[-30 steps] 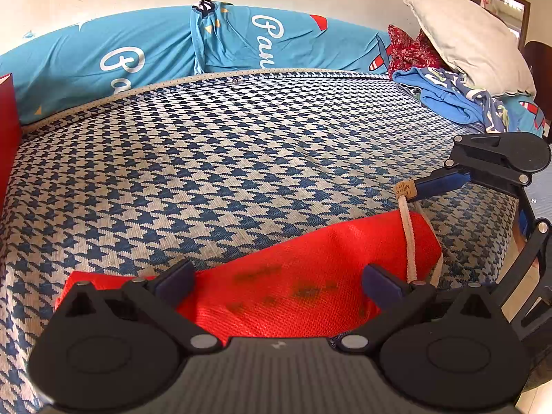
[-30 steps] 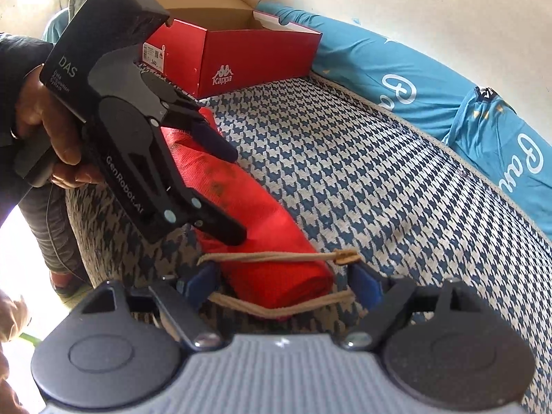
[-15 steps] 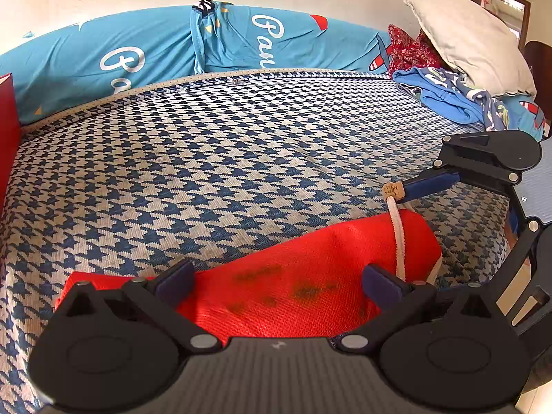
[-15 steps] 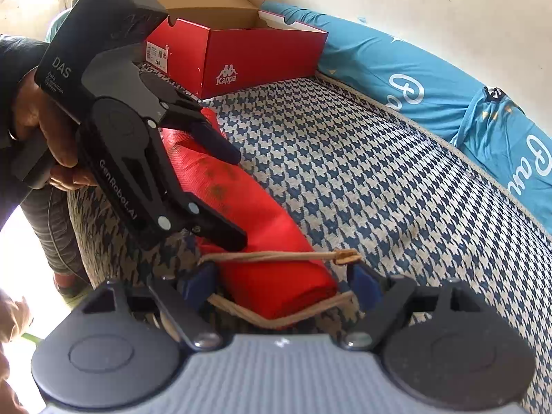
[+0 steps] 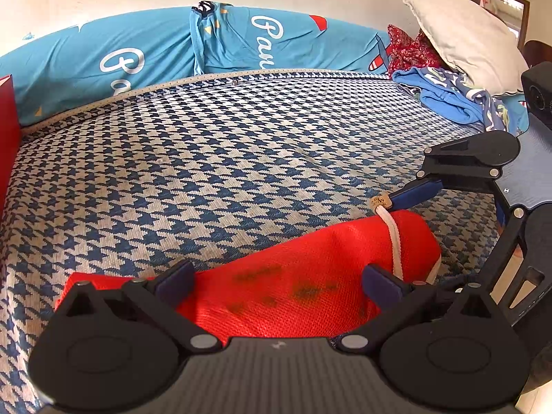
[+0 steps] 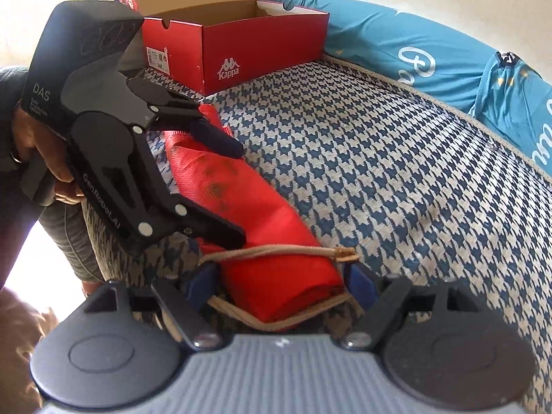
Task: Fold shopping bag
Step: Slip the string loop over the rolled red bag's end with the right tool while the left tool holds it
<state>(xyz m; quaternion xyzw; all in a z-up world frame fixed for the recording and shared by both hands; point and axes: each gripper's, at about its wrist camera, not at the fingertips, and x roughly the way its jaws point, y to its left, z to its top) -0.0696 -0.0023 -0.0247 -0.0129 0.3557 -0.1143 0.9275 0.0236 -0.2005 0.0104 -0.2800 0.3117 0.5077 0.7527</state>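
At the left end of the bed (image 5: 241, 158), seen from the right wrist camera, an open red shoe box (image 6: 241, 55) sits on the houndstooth cover. Just in front of it a person's hand (image 6: 51, 172) grips the left gripper (image 5: 276, 276), whose fingers (image 5: 174, 281) stand wide apart over the folded red shopping bag (image 5: 310, 276) — one finger hangs above the bag's far edge, the other above its near edge, and neither seems to press on the fabric, though the near tip is hard to judge. The bag lies as a long, narrow bundle near the front edge of the bed, running from beside the shoe box toward the right gripper (image 6: 281, 281). Dark smudges mark its upper face. At the bag's right end a beige cord handle (image 6: 276, 252) loops across and under the fold. The right gripper's blue fingers (image 6: 360, 281) straddle that end with the bag and cord between them; they have just been closing a little, yet a gap shows on each side. Farther right, along the wall, runs a long blue bolster (image 5: 138, 55), then crumpled blue clothes (image 5: 448, 100) and a pale pillow (image 5: 465, 38).
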